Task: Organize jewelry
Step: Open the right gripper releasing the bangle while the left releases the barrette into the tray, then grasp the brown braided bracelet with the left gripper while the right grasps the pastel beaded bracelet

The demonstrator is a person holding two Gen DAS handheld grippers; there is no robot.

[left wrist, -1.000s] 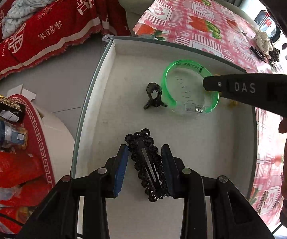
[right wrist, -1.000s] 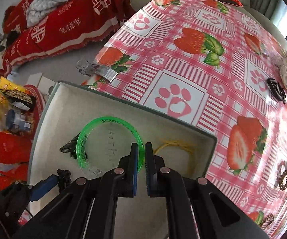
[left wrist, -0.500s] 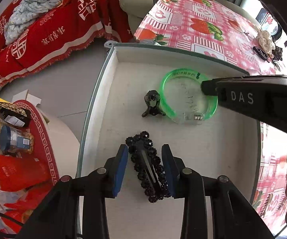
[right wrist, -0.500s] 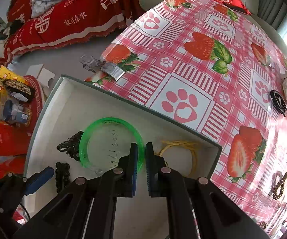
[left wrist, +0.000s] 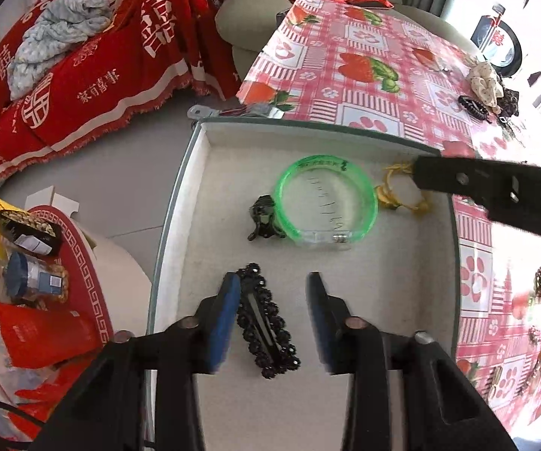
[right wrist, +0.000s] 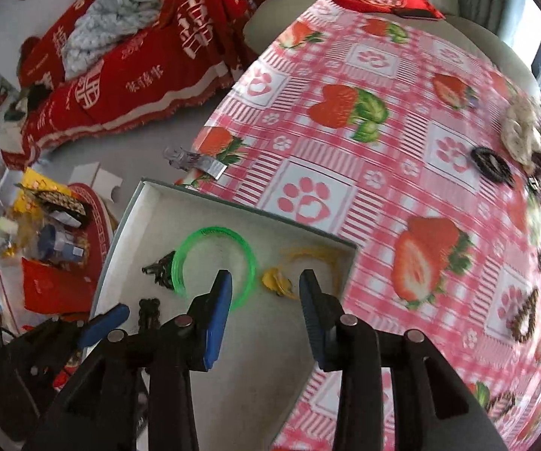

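Inside the shallow white tray (left wrist: 180,203), which sits at the near-left edge of the table on the strawberry-print tablecloth (right wrist: 383,158), four jewelry items lie on the tray floor. At the near side, the left gripper (left wrist: 273,293) points steeply down over the black beaded hair clip (left wrist: 268,323). Its jaws have just been opening and now stand apart; the clip lies flat between them, close against the left blue pad (left wrist: 225,319) (contact cannot be confirmed), and well clear of the right pad.

Toward the far edge of the tray lies the green bangle (left wrist: 325,203), flat on the floor. The small black claw clip (left wrist: 265,218) touches the bangle's left rim. The yellow cord (left wrist: 394,191) lies just beside the bangle's right rim, near the far-right corner of the tray.

The right gripper (right wrist: 266,282) hangs above that far-right area. Its jaws have also just been opening and stand apart with nothing clamped; in the right wrist view the yellow cord appears in the gap between them, below the fingertips, and the bangle's right arc passes behind the left pad (right wrist: 219,312).

Further jewelry (dark bead bracelets (right wrist: 526,315) and a cream scrunchie (left wrist: 484,82)) remains on the tablecloth outside the tray, well apart from both grippers.
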